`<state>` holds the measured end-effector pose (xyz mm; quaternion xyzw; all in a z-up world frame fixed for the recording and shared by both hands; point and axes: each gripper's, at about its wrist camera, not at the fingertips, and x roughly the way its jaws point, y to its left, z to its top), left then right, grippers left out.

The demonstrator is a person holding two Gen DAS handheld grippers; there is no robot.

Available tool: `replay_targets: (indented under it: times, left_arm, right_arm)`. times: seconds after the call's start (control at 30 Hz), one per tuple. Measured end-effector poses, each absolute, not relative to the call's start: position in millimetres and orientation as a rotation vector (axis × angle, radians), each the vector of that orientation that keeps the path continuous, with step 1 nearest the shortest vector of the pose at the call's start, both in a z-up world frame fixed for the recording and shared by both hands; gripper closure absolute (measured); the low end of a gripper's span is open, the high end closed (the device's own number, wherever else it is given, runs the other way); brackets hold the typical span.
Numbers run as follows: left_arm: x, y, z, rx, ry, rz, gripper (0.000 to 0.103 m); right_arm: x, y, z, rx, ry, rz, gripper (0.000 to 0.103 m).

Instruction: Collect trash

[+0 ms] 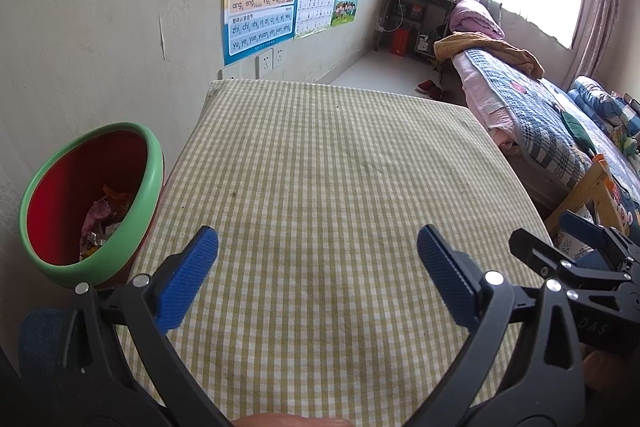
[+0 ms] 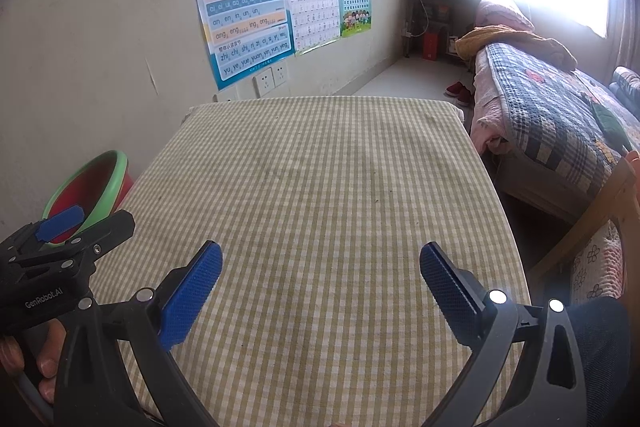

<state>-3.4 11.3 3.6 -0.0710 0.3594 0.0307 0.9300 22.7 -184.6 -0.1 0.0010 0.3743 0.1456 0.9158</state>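
Both tongs hang spread over the counter, gripping nothing: the left tongs and the right tongs show blue pads wide apart with only checked cloth between them. Ahead of both, the counter shows no wrapper or scrap. The trash lies in the red bin with the green rim, just left of the left tongs and touching the counter's edge. By this, collection looks finished or nearly so. To do it well, sweep both views along the counter's edges before stopping, and keep the left tongs off the rim.
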Motion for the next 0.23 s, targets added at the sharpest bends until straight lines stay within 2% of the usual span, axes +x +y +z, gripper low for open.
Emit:
replay_targets:
  times: [0.23]
  left_arm:
    - [-1.1,16.9,2.0,-0.166,0.760,0.073,0.005]
  right_arm:
    - [22.5,-184.9,0.3,-0.005,0.769,0.302,0.007]
